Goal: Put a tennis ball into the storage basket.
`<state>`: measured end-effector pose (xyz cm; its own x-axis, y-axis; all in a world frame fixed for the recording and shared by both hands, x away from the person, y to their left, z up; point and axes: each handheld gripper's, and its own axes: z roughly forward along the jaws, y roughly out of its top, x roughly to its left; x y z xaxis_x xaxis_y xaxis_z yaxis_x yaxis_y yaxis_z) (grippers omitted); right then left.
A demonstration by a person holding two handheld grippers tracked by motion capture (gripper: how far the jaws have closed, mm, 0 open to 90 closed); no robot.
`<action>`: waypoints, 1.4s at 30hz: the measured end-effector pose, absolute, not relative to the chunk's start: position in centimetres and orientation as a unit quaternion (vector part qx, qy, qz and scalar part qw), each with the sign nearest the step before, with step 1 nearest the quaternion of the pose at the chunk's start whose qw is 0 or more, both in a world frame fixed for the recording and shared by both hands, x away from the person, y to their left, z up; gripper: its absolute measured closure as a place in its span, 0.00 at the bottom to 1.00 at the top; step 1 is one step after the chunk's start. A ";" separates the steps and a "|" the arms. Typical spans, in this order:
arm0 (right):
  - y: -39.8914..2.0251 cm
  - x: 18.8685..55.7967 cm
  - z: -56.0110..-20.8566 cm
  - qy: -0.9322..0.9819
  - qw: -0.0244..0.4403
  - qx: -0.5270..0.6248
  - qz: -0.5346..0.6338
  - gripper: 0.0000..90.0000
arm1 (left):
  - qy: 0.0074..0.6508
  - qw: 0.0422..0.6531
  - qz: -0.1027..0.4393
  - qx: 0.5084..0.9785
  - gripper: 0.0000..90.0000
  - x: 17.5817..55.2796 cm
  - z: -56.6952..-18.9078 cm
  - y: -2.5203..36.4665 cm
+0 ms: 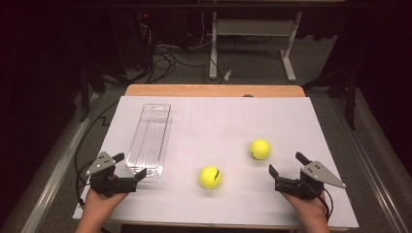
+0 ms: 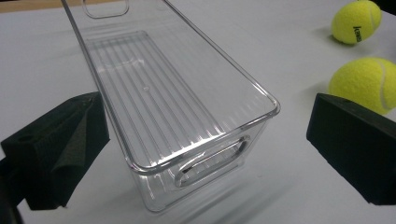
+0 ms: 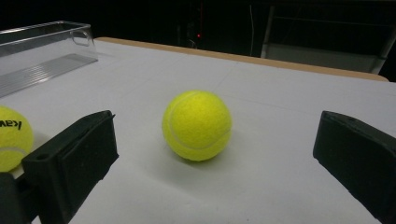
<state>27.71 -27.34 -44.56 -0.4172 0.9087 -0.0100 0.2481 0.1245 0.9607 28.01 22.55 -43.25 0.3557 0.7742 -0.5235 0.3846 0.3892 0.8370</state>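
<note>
1. Left gripper (image 1: 131, 166) is seen in the high view at the near left of the table (image 1: 291, 116), jaws spread wide and nothing held, with the near end of the clear bin (image 1: 150, 138) between them.
2. Its own view gives what the overhead cannot: the bin's (image 2: 187, 116) ribbed floor, the rounded rim and a handle slot cut in the near end wall, with a foam pad to either side of that end, neither seen touching it.
3. Right gripper (image 1: 286, 163) is found at the near right, jaws likewise parted and empty, pointed toward the farther tennis ball (image 1: 260, 149).
4. From its own view that ball (image 3: 197, 125) is framed between the two jaws, ahead of them, resting on the white surface, untouched.
5. Black lettering is caught on the nearer tennis ball (image 3: 13, 137) at the left edge there; from above, that ball (image 1: 210, 177) lies mid-table between the grippers.
6. Both balls (image 2: 356, 21) (image 2: 366, 83) are also picked up at the right of the left gripper view, outside the bin.
</note>
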 end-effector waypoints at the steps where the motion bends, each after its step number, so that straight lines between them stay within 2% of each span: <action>1: -27.4 27.7 -44.5 0.676 0.322 0.427 0.506 0.00 | 0.547 0.629 0.153 0.530 0.00 28.0 -43.3 22.5; 26: -27.3 27.7 -44.4 0.675 0.324 0.426 0.508 0.00 | 0.587 0.583 0.139 0.544 0.00 28.5 -44.3 22.7; 42: -27.1 27.7 -44.4 0.678 0.313 0.421 0.514 0.00 | 0.619 0.532 0.121 0.565 0.01 28.8 -45.2 22.3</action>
